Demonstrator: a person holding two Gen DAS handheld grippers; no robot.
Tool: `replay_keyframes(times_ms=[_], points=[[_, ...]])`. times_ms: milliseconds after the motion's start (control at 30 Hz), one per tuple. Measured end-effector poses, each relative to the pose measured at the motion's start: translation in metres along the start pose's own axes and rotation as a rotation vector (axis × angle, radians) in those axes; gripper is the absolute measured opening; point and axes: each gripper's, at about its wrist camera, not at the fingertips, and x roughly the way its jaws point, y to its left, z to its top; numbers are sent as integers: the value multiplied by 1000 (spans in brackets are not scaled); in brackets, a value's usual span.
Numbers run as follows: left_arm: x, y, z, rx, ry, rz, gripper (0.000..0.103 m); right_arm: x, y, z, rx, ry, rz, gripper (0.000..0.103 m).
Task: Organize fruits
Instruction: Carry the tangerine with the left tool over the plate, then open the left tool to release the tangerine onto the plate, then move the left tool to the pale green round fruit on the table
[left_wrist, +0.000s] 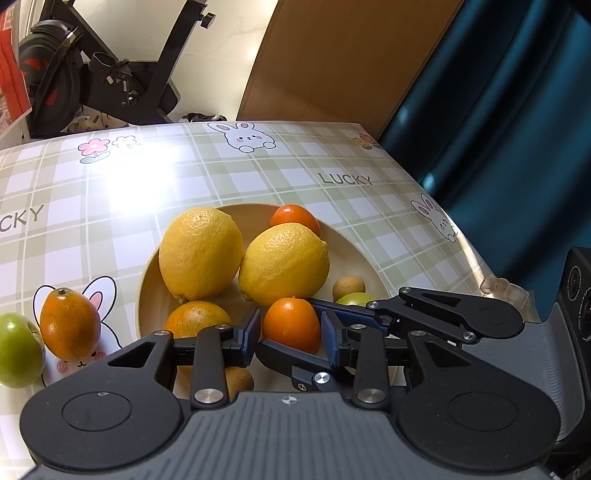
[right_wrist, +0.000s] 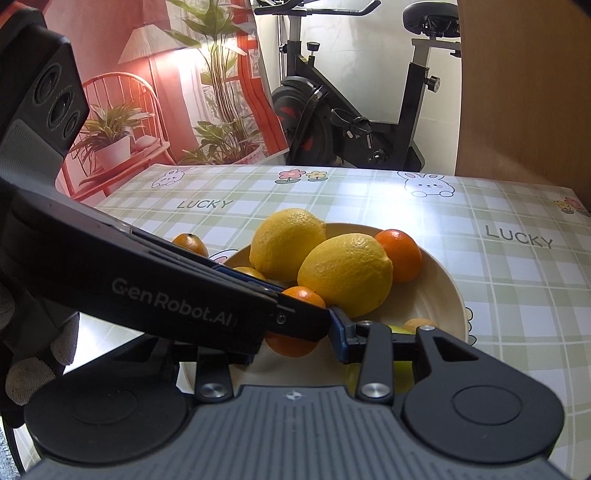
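Small round orange citrus fruit (left_wrist: 291, 325) sits clamped between left gripper (left_wrist: 291, 334) pads; right gripper (right_wrist: 295, 343) grips it from three o'clock.

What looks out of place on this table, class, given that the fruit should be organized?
An orange fruit and a green fruit lie on the tablecloth outside the bowl, beside its rim. Also odd: the left gripper and right gripper cross, both crowding one small orange in the bowl.

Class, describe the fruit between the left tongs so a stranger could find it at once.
Start at the cream bowl on the checked tablecloth. At its near side, just below the two big lemons, sits a small orange fruit. Unlike its neighbours, it lies between blue pads.
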Motion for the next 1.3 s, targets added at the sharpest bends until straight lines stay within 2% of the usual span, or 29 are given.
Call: replay_keyframes(times_ms=[167,500,567,633,933,1300], points=[[0,1,-1,-5,2,22,44,3,4,2,-5,10,-18,40],[-14,-1,-2,7,-26,28,47,2,4,5,6,15,-34,41],[-21,-2,-3,13,-39,37,55,-1,4,6,12,8,-32,41],[-26,-3,-4,21,-48,50,57,-5,5,6,14,1,-31,41],[-58,-3,-8,24,-106,71,58,-16,10,6,39,-21,-20,41],[-97,16,-15,2,-168,129,58,-24,23,14,29,-47,0,41]])
